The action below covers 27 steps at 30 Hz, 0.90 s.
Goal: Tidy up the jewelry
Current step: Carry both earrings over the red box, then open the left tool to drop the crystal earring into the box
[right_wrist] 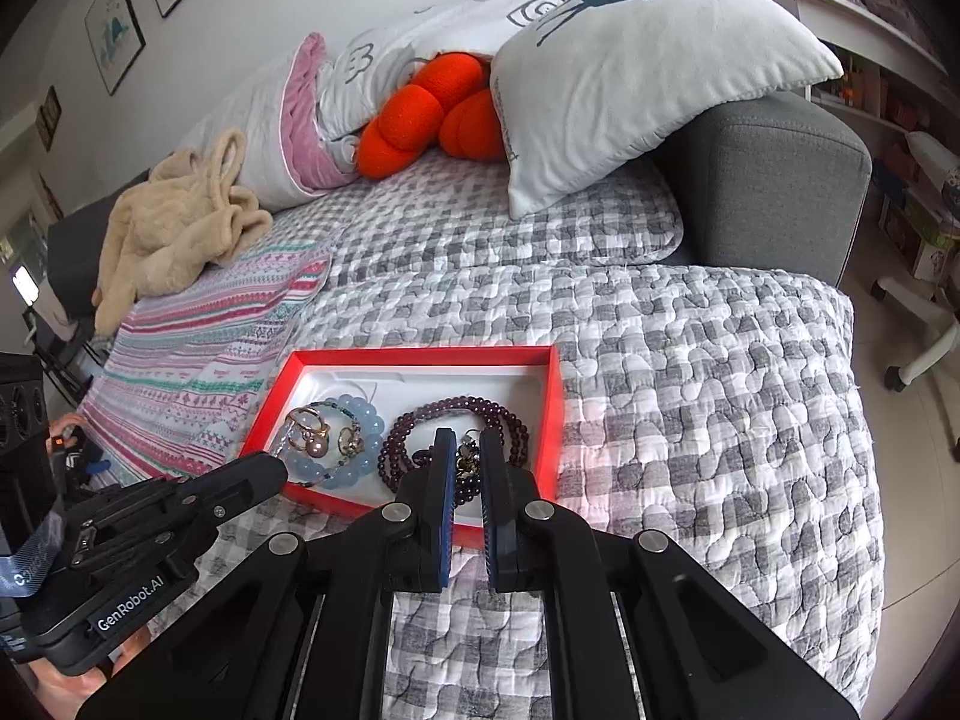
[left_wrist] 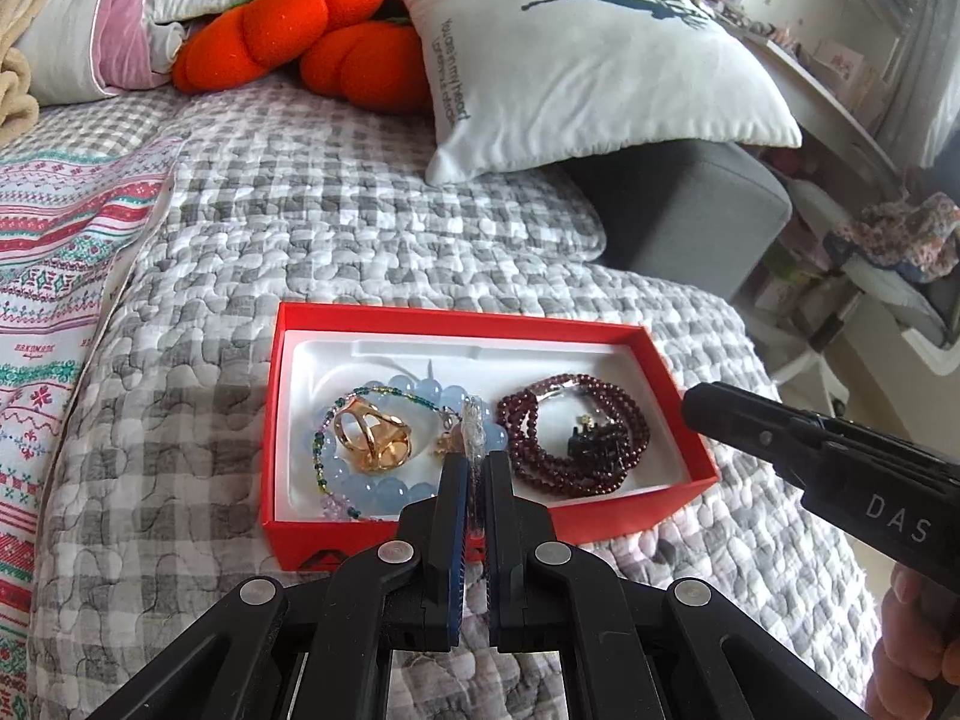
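We've got the left gripper [left_wrist: 477,468] pinching a small clear packet [left_wrist: 474,426] right over the red box [left_wrist: 384,315], right gripper [right_wrist: 465,456] nearly shut w/ nothing visibly held, hanging over the dark beads [right_wrist: 414,438] on its side.

Red box [left_wrist: 576,507], grey-white checked quilt [left_wrist: 336,228], orange cushion [left_wrist: 288,30].

Grey sofa [right_wrist: 774,180], checked quilt [right_wrist: 690,390], white pillow [right_wrist: 630,60]; framed pictures [right_wrist: 114,27]

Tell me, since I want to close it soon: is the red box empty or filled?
Filled: the red box holds a pale blue bead bracelet and dark red beads.
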Tool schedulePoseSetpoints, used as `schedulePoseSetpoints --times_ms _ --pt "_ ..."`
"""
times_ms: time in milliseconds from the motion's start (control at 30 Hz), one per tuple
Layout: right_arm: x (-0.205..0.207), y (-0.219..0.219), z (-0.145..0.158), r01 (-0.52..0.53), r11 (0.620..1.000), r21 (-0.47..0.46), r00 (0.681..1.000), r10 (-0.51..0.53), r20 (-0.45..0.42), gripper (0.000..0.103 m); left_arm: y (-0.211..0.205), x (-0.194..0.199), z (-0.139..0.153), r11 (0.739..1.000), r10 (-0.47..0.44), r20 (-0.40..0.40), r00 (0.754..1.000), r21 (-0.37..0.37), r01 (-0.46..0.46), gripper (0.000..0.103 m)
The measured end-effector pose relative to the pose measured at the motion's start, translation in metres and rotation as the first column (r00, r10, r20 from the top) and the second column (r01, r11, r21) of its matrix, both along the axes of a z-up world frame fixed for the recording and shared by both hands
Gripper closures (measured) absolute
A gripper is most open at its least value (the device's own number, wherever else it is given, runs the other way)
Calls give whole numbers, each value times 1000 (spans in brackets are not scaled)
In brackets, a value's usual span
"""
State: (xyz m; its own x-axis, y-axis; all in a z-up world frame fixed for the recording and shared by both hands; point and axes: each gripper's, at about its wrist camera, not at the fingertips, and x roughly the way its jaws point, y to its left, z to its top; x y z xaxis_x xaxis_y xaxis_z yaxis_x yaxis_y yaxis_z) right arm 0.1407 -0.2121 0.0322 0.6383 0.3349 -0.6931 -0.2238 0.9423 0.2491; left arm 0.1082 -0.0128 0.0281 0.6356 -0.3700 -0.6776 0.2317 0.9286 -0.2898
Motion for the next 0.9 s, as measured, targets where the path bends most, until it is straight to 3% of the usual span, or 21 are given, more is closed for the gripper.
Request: schedulePoseSetpoints --times_ms 500,767,900 --pt "11 4 -7 -13 1000 -21 1000 13 -15 95 -3 10 -6 998 32 -3 999 52 -32 101" --pt "15 8 -9 -23 999 -27 1000 22 -18 95 0 -13 4 995 40 3 999 94 -40 81" --pt "22 14 -6 -32 999 -29 999 32 -14 95 3 -25 9 991 48 11 999 123 -49 64"
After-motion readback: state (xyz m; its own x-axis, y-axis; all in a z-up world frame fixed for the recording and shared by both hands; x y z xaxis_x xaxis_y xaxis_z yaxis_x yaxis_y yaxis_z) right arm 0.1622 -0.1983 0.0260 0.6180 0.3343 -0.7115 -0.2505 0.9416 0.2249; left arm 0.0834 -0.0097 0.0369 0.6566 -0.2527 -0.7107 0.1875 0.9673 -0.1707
